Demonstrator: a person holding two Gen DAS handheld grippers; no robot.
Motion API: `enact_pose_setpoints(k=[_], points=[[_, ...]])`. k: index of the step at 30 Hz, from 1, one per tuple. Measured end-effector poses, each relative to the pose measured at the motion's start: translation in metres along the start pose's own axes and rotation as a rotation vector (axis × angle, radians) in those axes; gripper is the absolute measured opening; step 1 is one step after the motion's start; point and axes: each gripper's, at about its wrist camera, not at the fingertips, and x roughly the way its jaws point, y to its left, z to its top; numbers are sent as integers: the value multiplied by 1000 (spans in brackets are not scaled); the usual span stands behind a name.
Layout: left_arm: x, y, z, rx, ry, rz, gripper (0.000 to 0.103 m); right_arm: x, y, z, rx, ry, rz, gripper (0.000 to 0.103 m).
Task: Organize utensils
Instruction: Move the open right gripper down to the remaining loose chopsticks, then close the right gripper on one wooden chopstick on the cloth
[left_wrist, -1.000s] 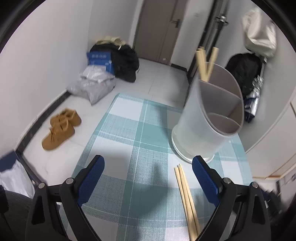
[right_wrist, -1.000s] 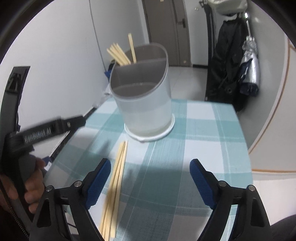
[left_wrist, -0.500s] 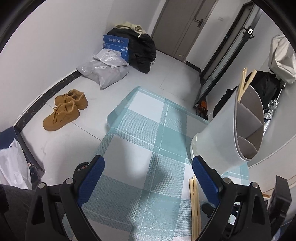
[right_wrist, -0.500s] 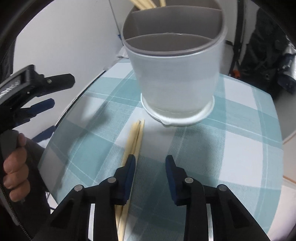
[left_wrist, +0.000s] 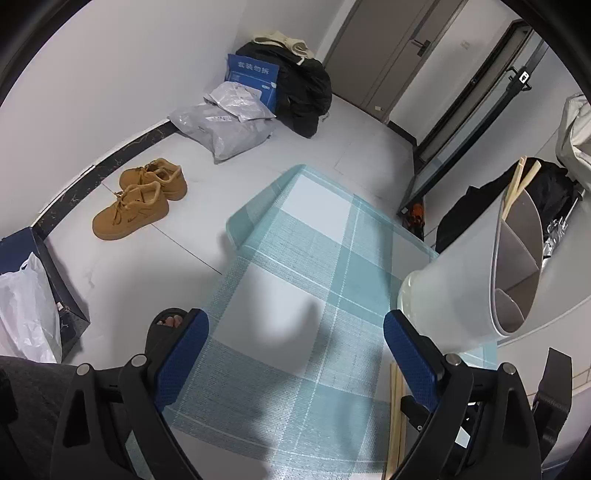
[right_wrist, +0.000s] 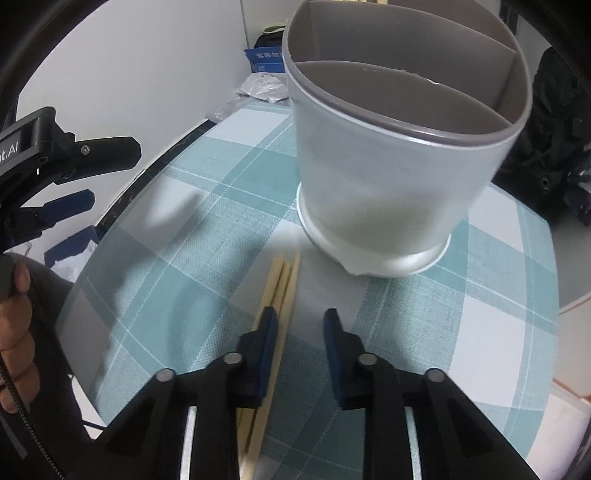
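My right gripper (right_wrist: 300, 323) sits low over the checked tablecloth (right_wrist: 192, 288), just in front of the utensil holder (right_wrist: 391, 177); its jaws are partly closed with a narrow gap between them, and nothing is clamped. The loose chopsticks (right_wrist: 282, 280) lie flat on the cloth, tips pointing at the holder's base and stopping just short of it. They pass along the inner face of my left-hand finger (right_wrist: 267, 328), partly under it; I cannot tell whether the pad touches them. The holder stands upright on the cloth, divided into compartments; the near ones look empty from this view. From the left wrist view, a few more chopsticks (left_wrist: 519, 181) stand in the holder's (left_wrist: 465, 291) far compartment. My left gripper (left_wrist: 295, 334) is held off to the left of the holder, above the cloth (left_wrist: 295, 236), jaws wide apart and holding nothing. On the floor beyond the holder lie a pair of tan shoes (left_wrist: 142, 195) and grey parcel bags (left_wrist: 225, 122).
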Motion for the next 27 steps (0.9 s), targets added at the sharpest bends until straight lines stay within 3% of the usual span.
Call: enact_pose_setpoints(k=[12,19,27], points=[[2,7,1,-22,8,7,93,4,16,4,-75,23,-65,16],[3,16,2,-54,19,2,93,8,11,11,-63,59,-17,4],[2,11,1,-44,16,-8,93,-5,2,-6,-108,110,-1,3]])
